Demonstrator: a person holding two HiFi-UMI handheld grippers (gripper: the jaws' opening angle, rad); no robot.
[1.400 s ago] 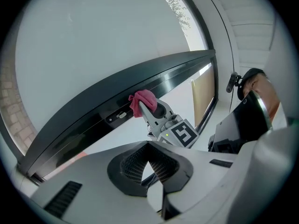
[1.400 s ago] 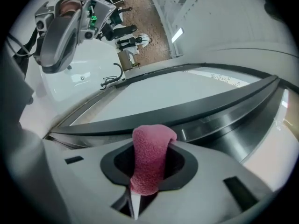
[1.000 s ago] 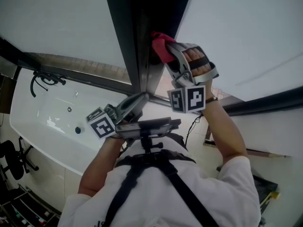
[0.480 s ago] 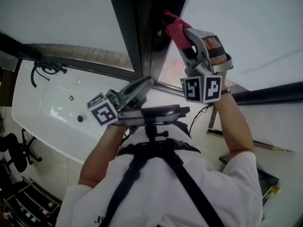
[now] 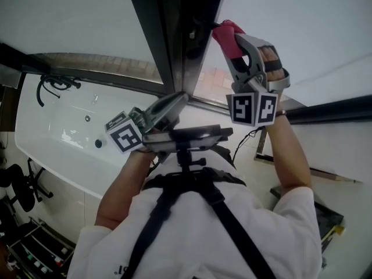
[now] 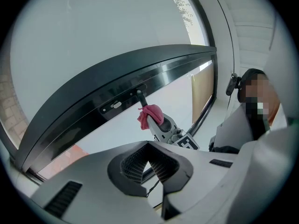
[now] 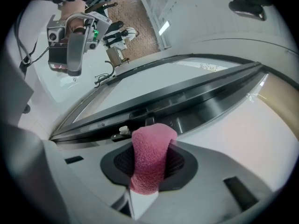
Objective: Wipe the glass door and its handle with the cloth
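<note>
Clamping the pink cloth (image 7: 150, 155) in the right gripper (image 5: 233, 39), jaws clenched on it, with the folded end sticking out past the tips. Pushing that end up at the dark handle (image 6: 140, 98) on the door frame (image 5: 174, 39), just beside a small white knob (image 7: 123, 130). Touching the handle's lower end, judging by the left gripper view. Reaching high, where the door frame meets the pale glass (image 5: 302, 34), with the right hand (image 5: 266, 56) wrapped round the gripper's grip.

Holding the left gripper (image 5: 181, 97) lower, near the foot of the door frame and well apart from the cloth. Pinching its jaws together at the tips, with nothing between them. Pointing it up along the door frame toward the handle, so that the cloth and the right gripper are showing straight ahead in its own view.

Standing beside a white tub (image 5: 46, 144) at lower left, with a dark fitting (image 5: 55, 95) at its far rim. Wearing a white shirt (image 5: 192, 243) with dark straps (image 5: 165, 205) crossing the back.
</note>
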